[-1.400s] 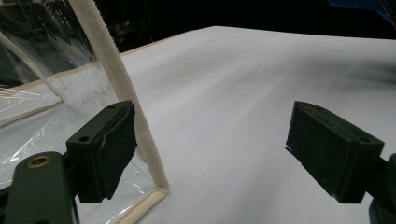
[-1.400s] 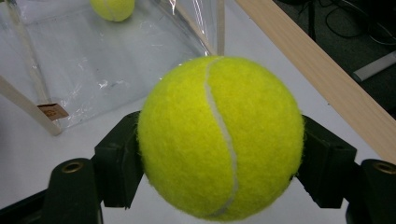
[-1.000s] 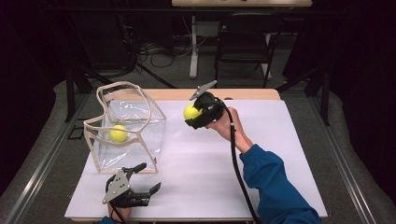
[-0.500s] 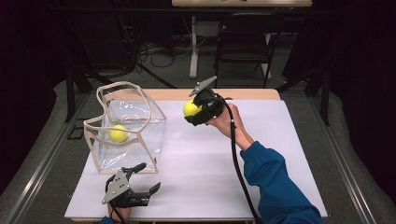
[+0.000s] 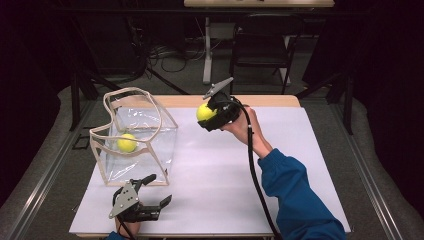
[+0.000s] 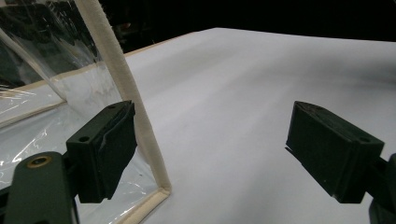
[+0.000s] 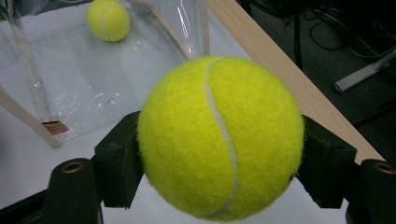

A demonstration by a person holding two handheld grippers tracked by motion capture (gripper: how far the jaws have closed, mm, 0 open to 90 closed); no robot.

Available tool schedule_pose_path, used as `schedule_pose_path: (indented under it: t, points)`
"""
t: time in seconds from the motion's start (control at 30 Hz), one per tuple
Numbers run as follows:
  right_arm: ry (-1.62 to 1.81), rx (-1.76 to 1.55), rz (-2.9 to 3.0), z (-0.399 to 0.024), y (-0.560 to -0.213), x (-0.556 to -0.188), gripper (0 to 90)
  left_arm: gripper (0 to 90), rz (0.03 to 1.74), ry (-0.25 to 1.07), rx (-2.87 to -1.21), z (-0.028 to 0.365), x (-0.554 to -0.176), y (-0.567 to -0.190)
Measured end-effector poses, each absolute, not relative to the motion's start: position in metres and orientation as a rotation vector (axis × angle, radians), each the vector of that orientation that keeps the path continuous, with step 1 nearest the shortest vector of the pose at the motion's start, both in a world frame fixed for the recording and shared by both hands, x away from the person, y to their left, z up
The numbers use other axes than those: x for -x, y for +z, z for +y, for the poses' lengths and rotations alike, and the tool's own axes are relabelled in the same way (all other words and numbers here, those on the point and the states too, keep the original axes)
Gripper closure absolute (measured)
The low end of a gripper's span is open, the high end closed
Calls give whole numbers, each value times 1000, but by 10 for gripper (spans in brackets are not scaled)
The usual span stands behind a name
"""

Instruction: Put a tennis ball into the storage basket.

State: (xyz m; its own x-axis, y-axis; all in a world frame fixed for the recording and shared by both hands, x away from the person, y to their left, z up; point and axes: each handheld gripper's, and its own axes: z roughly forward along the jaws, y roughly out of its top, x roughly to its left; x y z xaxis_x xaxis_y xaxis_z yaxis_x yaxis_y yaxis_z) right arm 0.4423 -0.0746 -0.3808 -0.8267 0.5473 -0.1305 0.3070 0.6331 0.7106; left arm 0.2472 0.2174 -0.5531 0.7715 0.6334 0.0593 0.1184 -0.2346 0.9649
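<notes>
My right gripper [image 5: 207, 116] is shut on a yellow tennis ball [image 5: 204, 112] [image 7: 222, 137], held above the far middle of the white table [image 5: 220, 185]. A clear plastic bag [image 5: 135, 135] with cream trim stands open at the left, and a second tennis ball [image 5: 126, 143] [image 7: 108, 19] lies inside it. My left gripper [image 5: 157, 190] rests low near the front edge, just in front of the bag's near corner [image 6: 161, 191], with its jaws wide apart and nothing between them.
A wooden strip [image 5: 260, 101] runs along the table's far edge. Beyond it stand a chair [image 5: 260, 50], stands and cables on the floor. A blue sleeve [image 5: 295, 195] reaches in from the lower right. The right gripper's cable [image 5: 255, 170] trails across the table.
The right gripper with its ball has shifted slightly left and up toward the bag. The left gripper has stayed where it was.
</notes>
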Motion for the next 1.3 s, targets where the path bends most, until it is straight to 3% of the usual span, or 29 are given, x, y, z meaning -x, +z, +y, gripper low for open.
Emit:
schedule_pose_path:
  t: [1.3]
  points:
    - [1057,-635,2473,-59,-358,-443,259,159,586,538,-1770,217,-247,-553]
